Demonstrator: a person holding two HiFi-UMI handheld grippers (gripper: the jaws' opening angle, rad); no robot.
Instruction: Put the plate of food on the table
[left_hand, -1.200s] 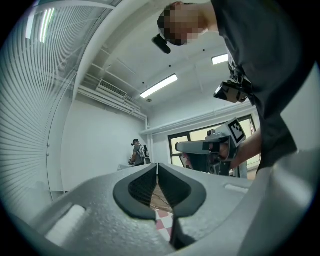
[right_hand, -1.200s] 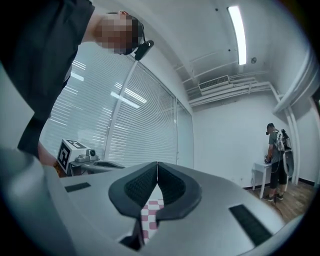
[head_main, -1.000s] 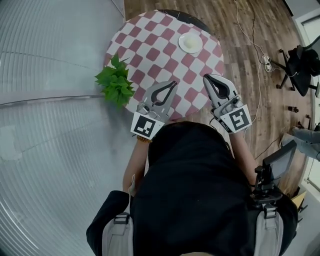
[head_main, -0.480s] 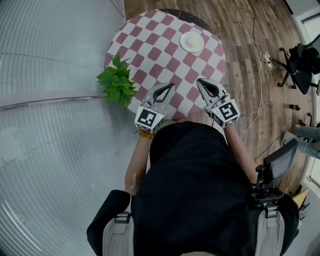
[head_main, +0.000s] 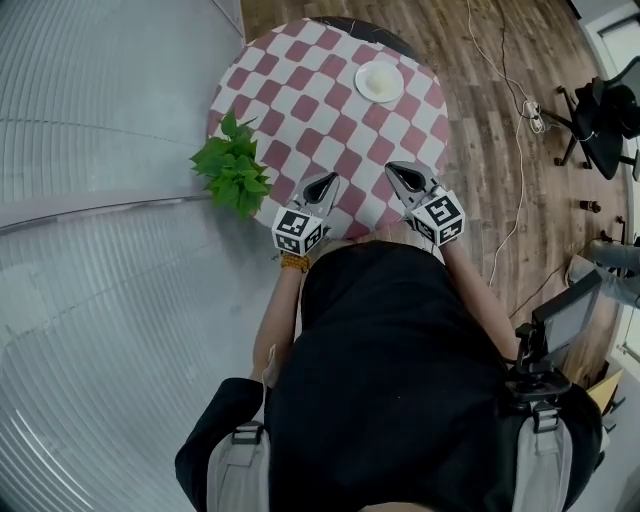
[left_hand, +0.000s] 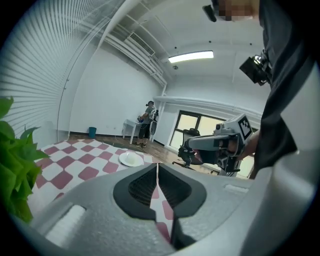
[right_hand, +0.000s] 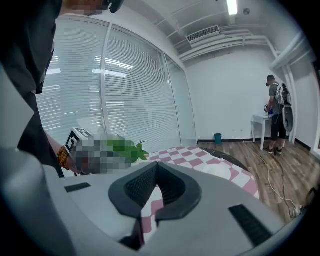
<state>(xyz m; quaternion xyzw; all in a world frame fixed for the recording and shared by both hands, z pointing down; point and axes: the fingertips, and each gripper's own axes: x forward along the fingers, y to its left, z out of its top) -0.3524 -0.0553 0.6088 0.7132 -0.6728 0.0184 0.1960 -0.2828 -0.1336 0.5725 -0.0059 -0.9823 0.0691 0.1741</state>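
Plate of food (head_main: 380, 82): rests flat on the checkered worktop (head_main: 290, 95), close to its far edge and toward the right side; nothing touches it.
Left gripper (head_main: 325, 184): jaws pressed together with nothing between them; it hovers over the near edge.
Right gripper (head_main: 393, 171): jaws likewise together and empty, also at the near edge, near the left one.
Key relation: the plate lies out toward the far edge from both grippers, well apart from them. The right gripper is the nearer, with the plate almost dead ahead of its tips. Being round, the plate has no long axis to line up on.
Task state: judging by the layout, the plate is already where it belongs (little seems left but to stay clear of it).
Plant (head_main: 235, 168): sits at the left edge, near the left gripper and away from the plate.
Head view: gives the whole layout at once.
Left gripper view: shows the plate in the open beyond its jaws, with the right gripper alongside.
Right gripper view: shows the plate half hidden behind its own jaws.
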